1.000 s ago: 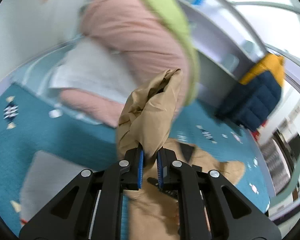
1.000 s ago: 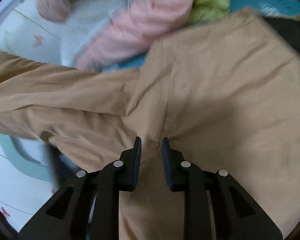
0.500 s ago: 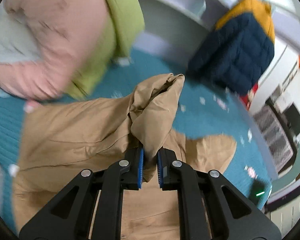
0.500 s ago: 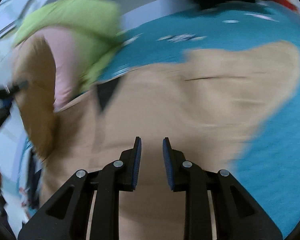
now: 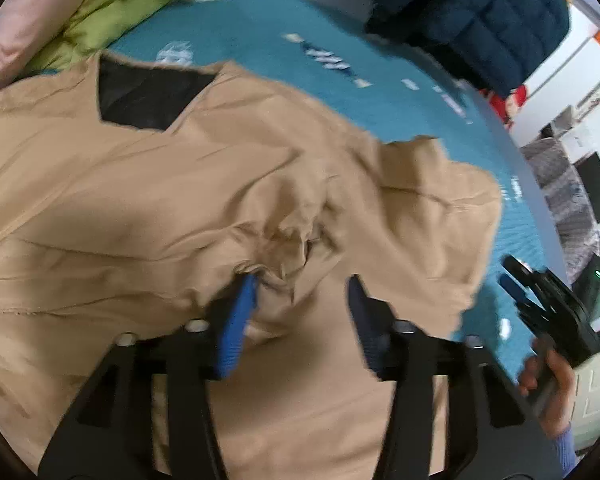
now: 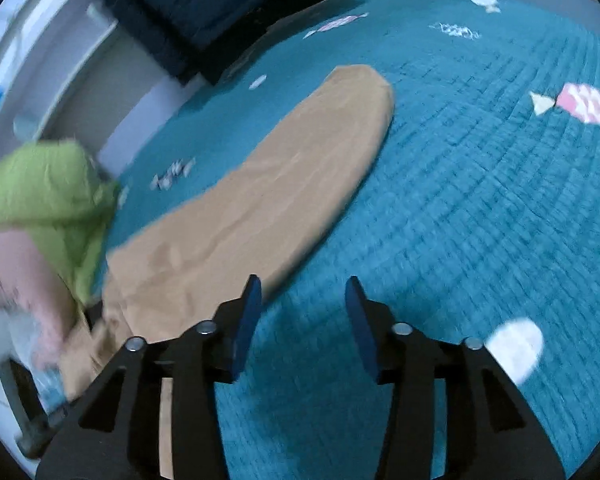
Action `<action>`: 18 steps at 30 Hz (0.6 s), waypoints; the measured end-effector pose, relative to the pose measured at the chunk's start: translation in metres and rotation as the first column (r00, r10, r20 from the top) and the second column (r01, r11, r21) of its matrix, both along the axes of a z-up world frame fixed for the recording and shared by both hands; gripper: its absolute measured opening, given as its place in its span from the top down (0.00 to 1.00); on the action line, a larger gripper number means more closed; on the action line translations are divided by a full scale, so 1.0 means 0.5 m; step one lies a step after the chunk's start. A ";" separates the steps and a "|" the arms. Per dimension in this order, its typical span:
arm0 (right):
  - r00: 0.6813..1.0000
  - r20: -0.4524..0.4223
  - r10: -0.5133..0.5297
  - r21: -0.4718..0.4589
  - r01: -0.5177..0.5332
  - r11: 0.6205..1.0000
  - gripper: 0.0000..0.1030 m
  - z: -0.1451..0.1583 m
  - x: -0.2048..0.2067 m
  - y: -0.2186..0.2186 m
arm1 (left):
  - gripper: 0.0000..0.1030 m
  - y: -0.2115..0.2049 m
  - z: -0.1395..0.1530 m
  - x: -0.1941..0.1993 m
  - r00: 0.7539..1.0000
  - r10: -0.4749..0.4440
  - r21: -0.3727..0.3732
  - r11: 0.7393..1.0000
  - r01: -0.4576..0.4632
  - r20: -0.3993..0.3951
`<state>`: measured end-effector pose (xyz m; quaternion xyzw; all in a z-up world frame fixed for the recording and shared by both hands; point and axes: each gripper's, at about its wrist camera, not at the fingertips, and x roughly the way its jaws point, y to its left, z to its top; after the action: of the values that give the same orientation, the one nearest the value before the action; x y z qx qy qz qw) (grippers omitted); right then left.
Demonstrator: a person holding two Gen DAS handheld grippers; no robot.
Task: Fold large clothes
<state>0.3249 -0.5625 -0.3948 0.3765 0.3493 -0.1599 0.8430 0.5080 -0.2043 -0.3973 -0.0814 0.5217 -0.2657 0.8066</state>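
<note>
Both grippers, left gripper (image 5: 302,300) and right gripper (image 6: 302,304), hover with jaws apart over the tan jacket (image 5: 180,200) on the bed (image 6: 480,200): soft, light, floppy, best pinched at hem corners.

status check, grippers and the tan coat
Left gripper and right gripper open, holding nothing. Tan coat on teal quilt. Green jacket beside it.

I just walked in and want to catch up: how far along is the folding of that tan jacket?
Early. Done: the tan jacket lies spread on the teal bedspread, front up, dark lining showing at the collar. In hand: nothing; the left hand-held gripper is open over bunched fabric, and the right hand-held gripper is open over the bedspread. Left: one sleeve lies stretched out unfolded, and no body fold shows.
</note>
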 end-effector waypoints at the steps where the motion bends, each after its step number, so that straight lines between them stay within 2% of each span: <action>1: 0.999 0.020 -0.031 0.047 0.030 0.998 0.53 -0.004 0.009 -0.019 | 0.47 -0.009 0.011 -0.007 1.000 -0.019 -0.015 1.000 0.019 0.016; 4: 0.995 0.044 -0.084 0.110 0.079 0.991 0.51 -0.009 0.035 -0.061 | 0.33 -0.033 0.038 -0.026 0.996 -0.071 -0.061 0.995 0.074 0.062; 6: 0.991 0.042 -0.127 0.153 0.119 0.981 0.50 -0.017 0.050 -0.083 | 0.30 -0.063 0.047 -0.038 0.989 -0.122 -0.062 0.990 0.127 0.081; 9: 0.975 0.030 -0.218 0.206 0.207 0.956 0.50 -0.033 0.073 -0.126 | 0.30 -0.111 0.020 -0.041 0.982 -0.177 0.053 0.983 0.174 0.072; 13: 0.953 0.019 -0.302 0.264 0.287 0.921 0.50 -0.062 0.082 -0.173 | 0.30 -0.155 -0.047 -0.042 0.973 -0.229 0.114 0.967 0.228 -0.001; 14: 0.951 0.026 -0.308 0.289 0.288 0.913 0.48 -0.072 0.087 -0.182 | 0.30 -0.162 -0.060 -0.045 0.970 -0.242 0.123 0.963 0.241 -0.007; 15: 0.950 0.039 -0.309 0.314 0.281 0.907 0.42 -0.080 0.095 -0.192 | 0.30 -0.167 -0.073 -0.050 0.969 -0.246 0.142 0.959 0.245 -0.010; 16: 0.951 0.050 -0.306 0.313 0.277 0.909 0.42 -0.077 0.102 -0.200 | 0.30 -0.170 -0.080 -0.051 0.969 -0.248 0.152 0.957 0.246 -0.005; 17: 0.953 0.074 -0.292 0.304 0.258 0.917 0.45 -0.068 0.107 -0.203 | 0.30 -0.172 -0.082 -0.051 0.968 -0.252 0.157 0.956 0.249 0.000; 18: 0.963 0.108 -0.247 0.304 0.205 0.930 0.69 -0.058 0.121 -0.207 | 0.30 -0.176 -0.082 -0.050 0.967 -0.256 0.163 0.954 0.253 -0.003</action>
<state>0.3855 -0.6659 -0.4237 0.5445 0.2613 -0.1754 0.7775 0.4830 -0.2922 -0.4384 0.0548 0.5403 -0.3247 0.7744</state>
